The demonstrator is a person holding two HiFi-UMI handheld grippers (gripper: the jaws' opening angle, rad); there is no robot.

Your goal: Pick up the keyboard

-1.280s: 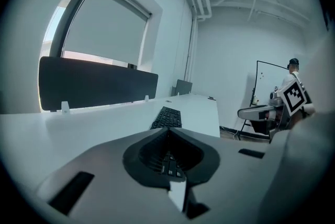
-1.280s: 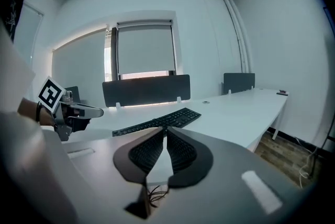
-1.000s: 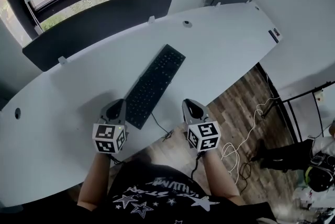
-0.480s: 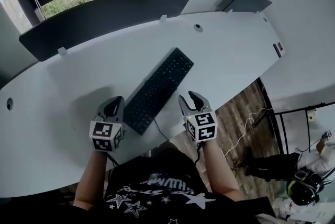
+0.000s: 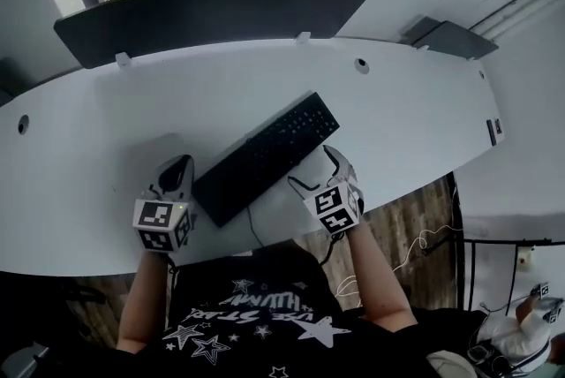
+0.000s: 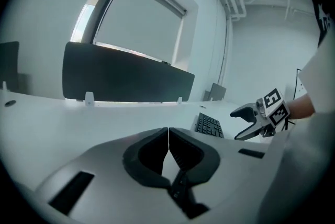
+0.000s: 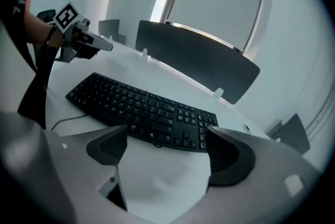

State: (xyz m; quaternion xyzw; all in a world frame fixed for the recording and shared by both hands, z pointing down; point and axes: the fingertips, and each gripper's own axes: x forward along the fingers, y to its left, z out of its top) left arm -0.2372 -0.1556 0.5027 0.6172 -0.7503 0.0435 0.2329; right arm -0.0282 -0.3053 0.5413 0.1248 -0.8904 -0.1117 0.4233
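Note:
A black keyboard [image 5: 265, 157] lies slantwise on the white desk [image 5: 397, 129], and the right gripper view shows it just ahead of the jaws [image 7: 141, 110]. My right gripper [image 5: 316, 170] stands at its near long edge. Its jaws have just been opening and are wide apart [image 7: 165, 152], with only bare desk between them. My left gripper [image 5: 177, 166] hovers by the keyboard's near-left end, shut [image 6: 168, 136] and holding nothing. The left gripper view catches the keyboard's far end [image 6: 209, 125] and the open right gripper [image 6: 239, 123].
A dark divider panel [image 5: 212, 14] runs along the desk's far edge below a window. The keyboard's cable [image 5: 252, 230] trails over the desk's near edge. Two cable holes [image 5: 360, 65] [image 5: 23, 125] sit in the desktop. Wooden floor [image 5: 415, 226] shows at the right.
The right gripper's jaws have opened wide, and it has rolled and moved in to the keyboard's near edge. The left gripper has shifted a little toward the keyboard's left end, still shut.

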